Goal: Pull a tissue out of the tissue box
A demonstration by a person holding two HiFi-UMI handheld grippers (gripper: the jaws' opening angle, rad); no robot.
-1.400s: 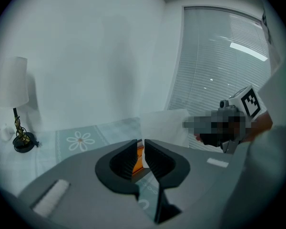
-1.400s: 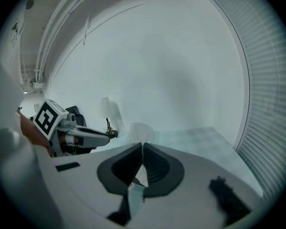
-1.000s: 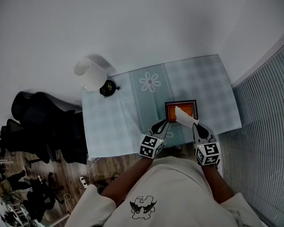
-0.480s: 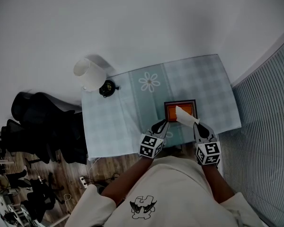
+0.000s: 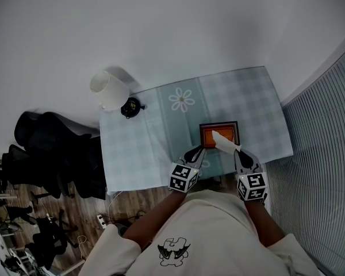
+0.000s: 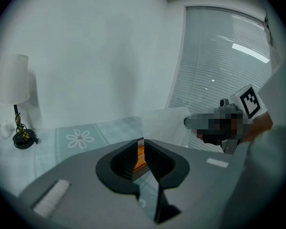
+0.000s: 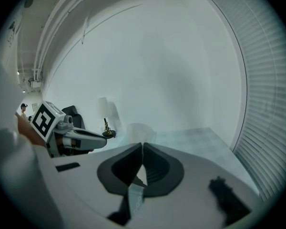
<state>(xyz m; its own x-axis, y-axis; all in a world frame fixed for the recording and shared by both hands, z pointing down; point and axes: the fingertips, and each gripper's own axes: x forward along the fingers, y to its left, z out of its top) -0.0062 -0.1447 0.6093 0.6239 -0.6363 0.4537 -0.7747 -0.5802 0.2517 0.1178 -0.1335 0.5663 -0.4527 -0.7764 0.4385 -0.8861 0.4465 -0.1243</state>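
Observation:
An orange tissue box [image 5: 230,132] in a dark frame sits near the front right of the checked table. A white tissue [image 5: 223,141] stretches from its opening toward me. My right gripper [image 5: 238,150] is shut on the tissue's near end; in the right gripper view a white sliver of tissue [image 7: 139,177] shows between the closed jaws [image 7: 142,148]. My left gripper [image 5: 198,149] is at the box's front left corner. In the left gripper view its jaws [image 6: 143,146] stand nearly together with the orange box edge [image 6: 140,157] between them, and the raised tissue [image 6: 164,123] hangs just beyond.
A white-shaded lamp [image 5: 110,89] with a black base [image 5: 131,106] stands at the table's back left corner. Black office chairs [image 5: 52,148] crowd the floor at the left. Window blinds [image 5: 322,154] run along the right. The cloth [image 5: 161,137] has a daisy print at its middle.

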